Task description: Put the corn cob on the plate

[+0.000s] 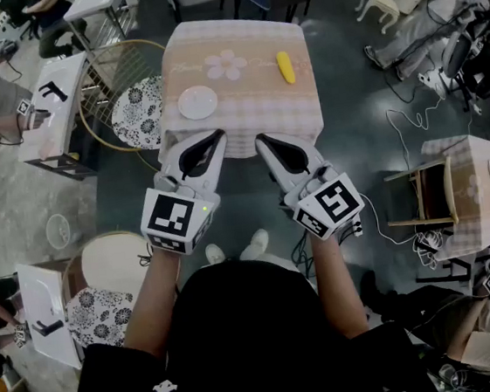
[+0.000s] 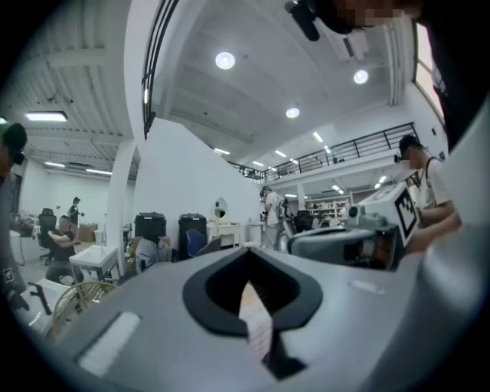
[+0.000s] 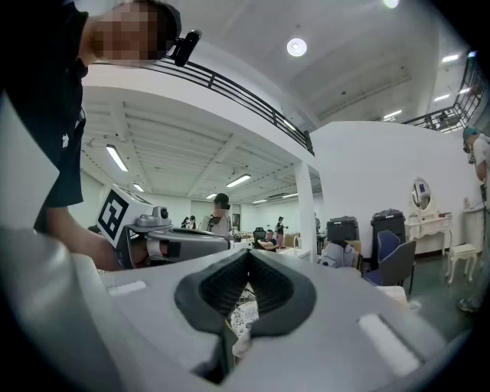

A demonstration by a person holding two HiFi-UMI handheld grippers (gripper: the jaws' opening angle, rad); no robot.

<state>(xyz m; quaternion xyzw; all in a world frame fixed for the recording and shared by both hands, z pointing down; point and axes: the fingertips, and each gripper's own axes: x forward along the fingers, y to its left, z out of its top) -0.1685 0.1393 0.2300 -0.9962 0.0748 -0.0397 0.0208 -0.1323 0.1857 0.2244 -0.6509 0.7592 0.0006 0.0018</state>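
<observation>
The yellow corn cob (image 1: 286, 66) lies on the far right part of a table with a pink checked cloth (image 1: 253, 111). A small white plate (image 1: 196, 102) sits on the table's near left part, with nothing on it. Both grippers are held level side by side above the floor, short of the table's near edge. My left gripper (image 1: 217, 136) (image 2: 246, 251) is shut, its tips touching with nothing between them. My right gripper (image 1: 260, 139) (image 3: 246, 253) is shut and holds nothing too. Neither touches the corn or the plate.
A round wicker chair with a patterned cushion (image 1: 137, 113) stands against the table's left side. A white side table (image 1: 51, 116) is further left. At the right stand a small clothed table (image 1: 476, 182) and a wooden chair (image 1: 420, 193), with cables on the floor. People sit around the room.
</observation>
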